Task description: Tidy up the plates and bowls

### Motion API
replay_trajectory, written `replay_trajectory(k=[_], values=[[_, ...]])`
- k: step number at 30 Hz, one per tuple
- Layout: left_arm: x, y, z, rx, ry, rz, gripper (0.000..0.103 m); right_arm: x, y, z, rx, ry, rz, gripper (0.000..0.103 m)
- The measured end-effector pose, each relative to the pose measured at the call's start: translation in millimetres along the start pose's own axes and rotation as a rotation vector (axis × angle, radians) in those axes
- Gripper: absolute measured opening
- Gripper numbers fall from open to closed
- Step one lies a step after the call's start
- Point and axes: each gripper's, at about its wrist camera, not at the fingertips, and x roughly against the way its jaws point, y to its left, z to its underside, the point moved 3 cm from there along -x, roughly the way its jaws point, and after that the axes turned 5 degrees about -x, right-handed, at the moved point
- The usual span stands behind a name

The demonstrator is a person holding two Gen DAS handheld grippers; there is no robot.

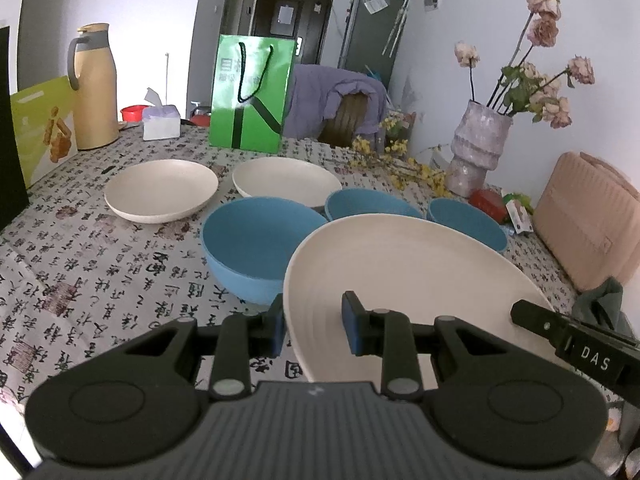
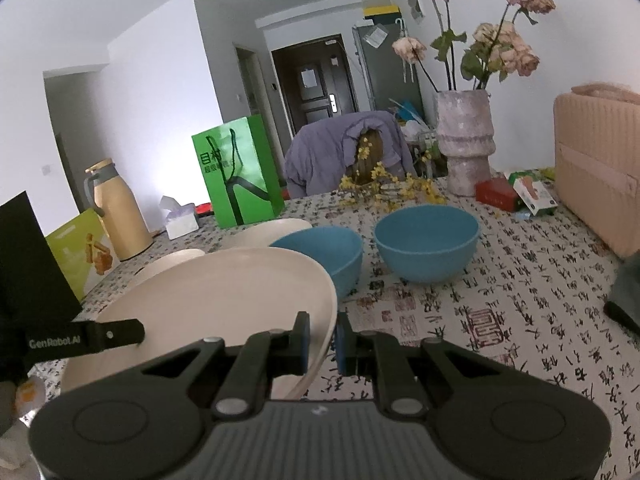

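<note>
Calligraphy-print tabletop point(image 1: 100, 280) under everything, far edge lined with a green bag point(image 1: 250, 94), a tan thermos point(image 1: 96, 88) toward the far left corner and a vase of dried roses point(image 1: 476, 148) toward the far right. Cream plate point(image 1: 400, 280) held tilted above the near edge, between both tools. Two more cream plates point(image 1: 162, 190) lying flat mid-table, left of centre. Three blue bowls point(image 1: 256, 246) upright just beyond the held plate. Left hand-held gripper point(image 1: 314, 326) straddling the plate's left rim, outer pad touching, inner pad apart. Right hand-held gripper point(image 2: 322, 340) pinched tight on the right rim.
</note>
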Motion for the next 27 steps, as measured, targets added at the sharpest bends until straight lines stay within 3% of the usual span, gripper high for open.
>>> replay_trajectory(k=[27], values=[[-36.1, -16.2, 30.4, -0.083, 0.023, -0.001, 0.029, -29.5, -29.3, 30.4, -0.045, 0.038, 0.040, 0.013]])
